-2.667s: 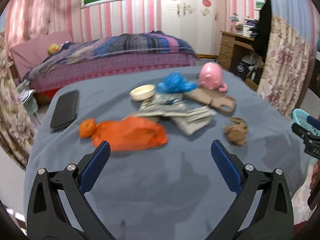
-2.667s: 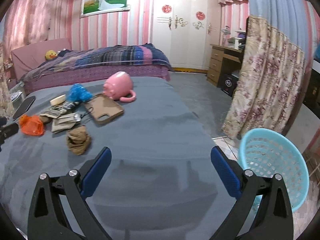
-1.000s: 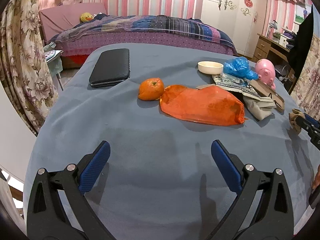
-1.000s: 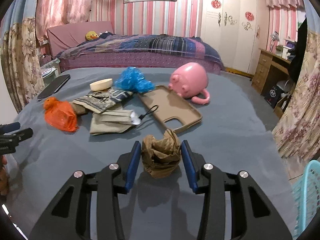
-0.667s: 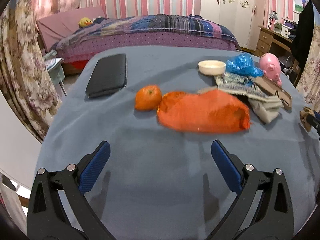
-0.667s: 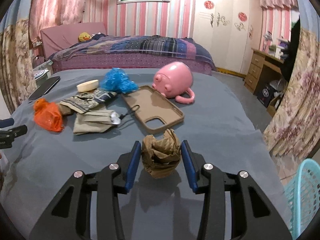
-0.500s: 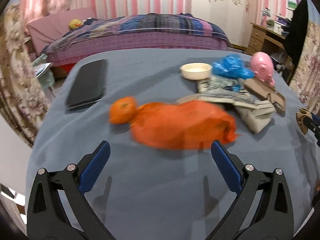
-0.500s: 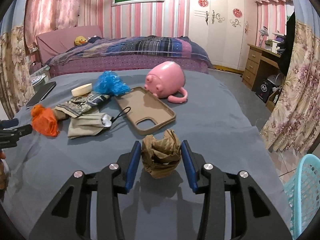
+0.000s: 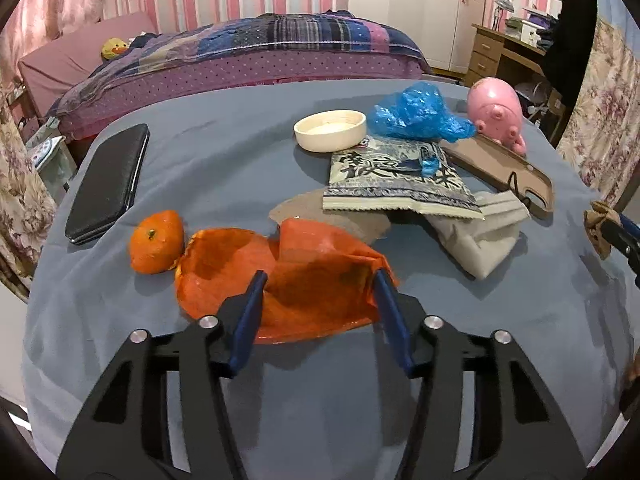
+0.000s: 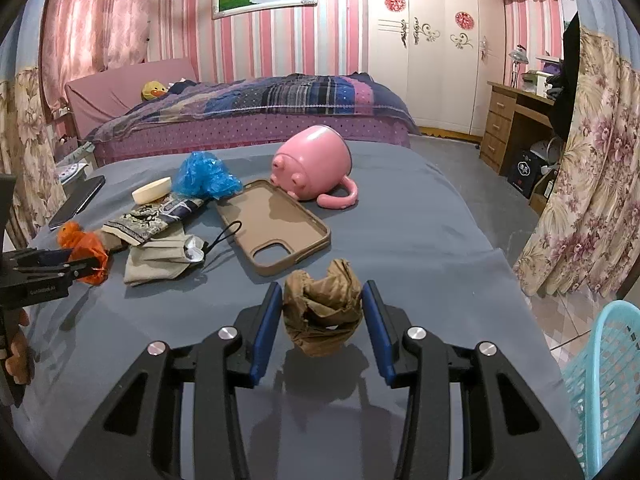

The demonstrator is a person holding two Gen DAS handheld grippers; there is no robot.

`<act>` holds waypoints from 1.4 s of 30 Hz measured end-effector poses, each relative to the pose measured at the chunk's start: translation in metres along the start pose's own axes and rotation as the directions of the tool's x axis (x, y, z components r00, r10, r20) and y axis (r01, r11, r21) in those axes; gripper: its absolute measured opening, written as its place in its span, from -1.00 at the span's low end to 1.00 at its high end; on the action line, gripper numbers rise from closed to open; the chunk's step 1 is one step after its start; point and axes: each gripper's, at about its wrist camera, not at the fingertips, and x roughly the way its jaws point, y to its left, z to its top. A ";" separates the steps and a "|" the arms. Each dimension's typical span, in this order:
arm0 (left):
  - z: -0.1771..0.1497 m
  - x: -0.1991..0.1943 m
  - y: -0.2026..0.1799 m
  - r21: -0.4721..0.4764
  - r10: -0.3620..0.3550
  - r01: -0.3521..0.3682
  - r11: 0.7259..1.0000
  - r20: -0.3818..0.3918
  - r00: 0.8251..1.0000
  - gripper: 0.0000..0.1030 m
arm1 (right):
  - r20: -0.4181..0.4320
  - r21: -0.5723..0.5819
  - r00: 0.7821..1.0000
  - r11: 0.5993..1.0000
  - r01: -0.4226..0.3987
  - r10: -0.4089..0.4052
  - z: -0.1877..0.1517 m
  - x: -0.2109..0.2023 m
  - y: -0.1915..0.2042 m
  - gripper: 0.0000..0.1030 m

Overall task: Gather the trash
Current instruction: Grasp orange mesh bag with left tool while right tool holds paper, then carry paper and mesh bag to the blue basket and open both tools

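Note:
My right gripper is shut on a crumpled brown paper wad and holds it just above the grey-blue table; the wad also shows at the right edge of the left wrist view. My left gripper has closed partly around the near end of an orange plastic bag, its blue pads touching the bag on both sides. The bag also shows in the right wrist view. A blue plastic bag, a printed wrapper and a beige face mask lie further back.
A tangerine, a black phone, a cream lid, a brown phone case and a pink pig mug lie on the table. A turquoise basket stands on the floor at the right. A bed is behind.
My left gripper moved forward to the orange bag and its jaws narrowed around it. My right gripper stayed shut on the brown wad and turned a little to the right.

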 end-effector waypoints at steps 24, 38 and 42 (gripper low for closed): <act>0.005 -0.099 -0.054 -0.002 -0.018 0.019 1.000 0.187 0.982 -0.68 | 0.096 0.033 0.995 0.999 0.028 -0.031 0.003 -0.051 -0.023 -0.19; 0.020 -0.102 -0.185 0.158 -0.228 0.196 0.968 0.221 0.948 -0.68 | 0.178 0.144 0.951 0.963 0.228 -0.252 0.005 -0.138 -0.127 -0.19; 0.022 -0.100 -0.221 0.212 -0.296 0.251 0.944 0.216 0.930 -0.68 | 0.143 0.209 0.930 0.929 0.305 -0.338 -0.006 -0.148 -0.173 -0.19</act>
